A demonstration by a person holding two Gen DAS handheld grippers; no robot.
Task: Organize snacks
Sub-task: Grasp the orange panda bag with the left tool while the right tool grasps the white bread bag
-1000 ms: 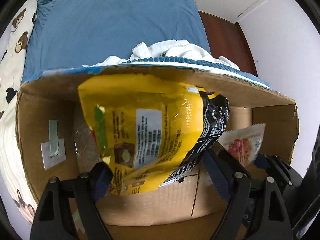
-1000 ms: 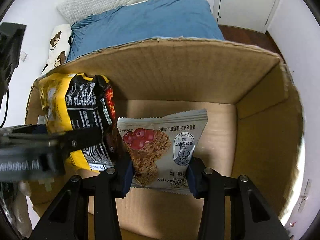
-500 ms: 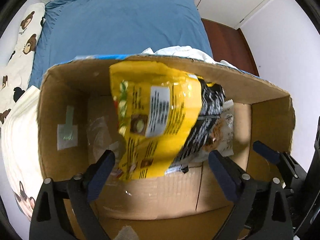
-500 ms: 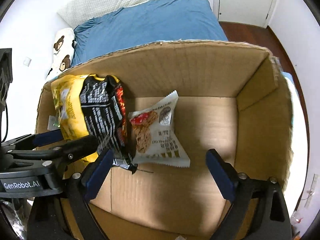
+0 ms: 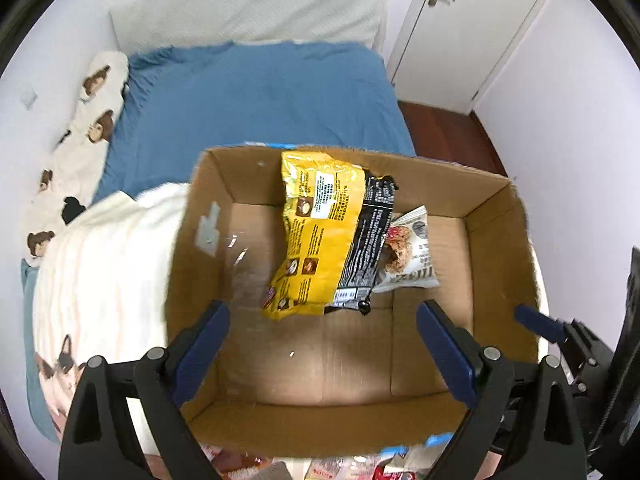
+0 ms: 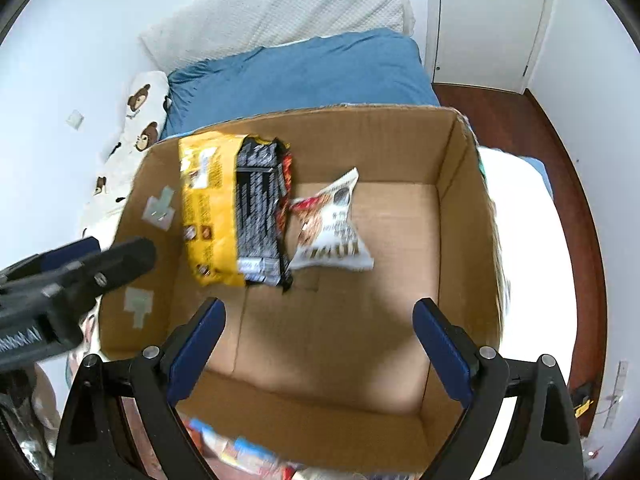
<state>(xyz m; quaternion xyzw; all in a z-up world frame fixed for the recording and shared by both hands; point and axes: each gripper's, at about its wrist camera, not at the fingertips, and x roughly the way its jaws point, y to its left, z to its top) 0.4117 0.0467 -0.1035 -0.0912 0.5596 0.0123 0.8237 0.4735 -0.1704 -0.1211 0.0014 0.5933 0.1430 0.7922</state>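
An open cardboard box [image 5: 496, 236] [image 6: 460, 208] holds three snack packs standing against its far wall: a yellow bag [image 5: 316, 232] [image 6: 208, 204], a black bag [image 5: 368, 240] [image 6: 260, 208] and a white oat cookie pack [image 5: 412, 252] [image 6: 328, 224]. My left gripper [image 5: 322, 340] is open and empty above the box's near part. My right gripper [image 6: 318, 336] is open and empty above the box's near part. The left gripper also shows at the left of the right wrist view [image 6: 92, 264].
The box sits on a bed with a blue sheet [image 5: 256, 108] and a white blanket [image 5: 100, 264]. A bear-print pillow [image 5: 76, 152] lies at the left. Loose snack packs [image 5: 360, 464] lie just in front of the box. A white door [image 5: 460, 20] is at the back right.
Both grippers opened and let go of their packs, then drew back and up out of the box. The yellow and black bags and the cookie pack now rest inside.
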